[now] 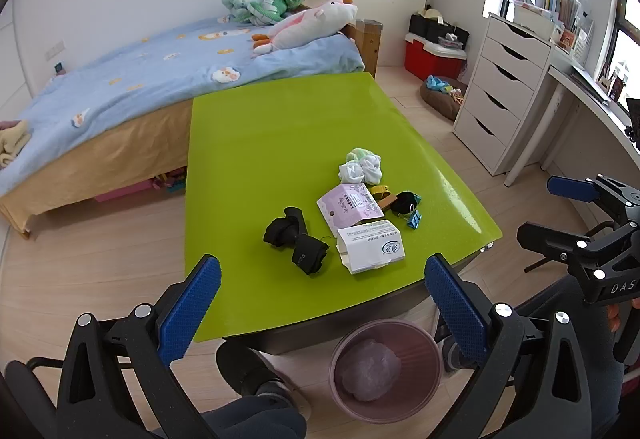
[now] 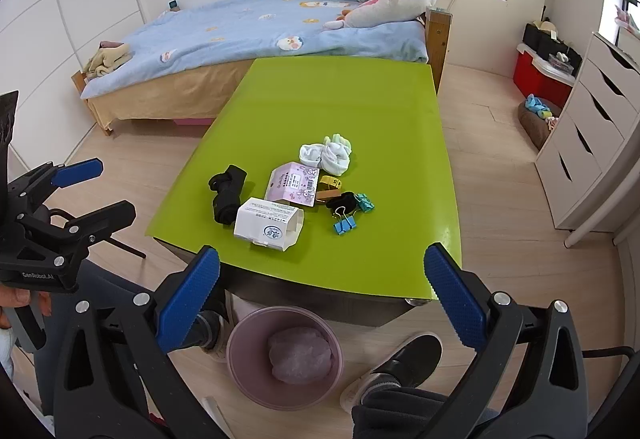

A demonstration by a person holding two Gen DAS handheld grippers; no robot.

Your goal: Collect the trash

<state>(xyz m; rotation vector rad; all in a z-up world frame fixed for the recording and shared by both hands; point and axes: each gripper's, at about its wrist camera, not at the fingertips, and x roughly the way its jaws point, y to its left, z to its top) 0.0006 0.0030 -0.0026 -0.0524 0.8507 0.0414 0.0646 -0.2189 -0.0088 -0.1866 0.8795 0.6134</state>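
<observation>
L gripper (image 1: 320, 303): fingers wide apart, nothing between them; hangs back from the near edge of the green table (image 1: 256, 143), above floor level w/ bin below
R gripper (image 2: 320, 299): also spread wide, empty; same pulled-back pose at near edge
white box (image 2: 269, 224): crumpled carton, likely first trash; closest item to the near edge, lies ahead of both grippers, a bit left of ctr in R view, a bit right of ctr in L view
box long axis: runs roughly across both views, i.e. side to side, so fingers closing sideways would have to span its length; a wrist turn prob needed to pinch the short side
pink packet (image 2: 293, 184): flat wrapper just behind the box, touching or overlapping it; can't tell which
nearer arm: about even, both well apart from box; R looks slightly better lined up (judgement)
bin (image 2: 285, 355): pink, on floor under near edge, between the grippers; pale crumpled wad already inside
non-trash nearby: black socks (image 2: 226, 199) just left of box, white socks (image 2: 326, 155) behind, binder clips (image 2: 346, 225) to the right
</observation>
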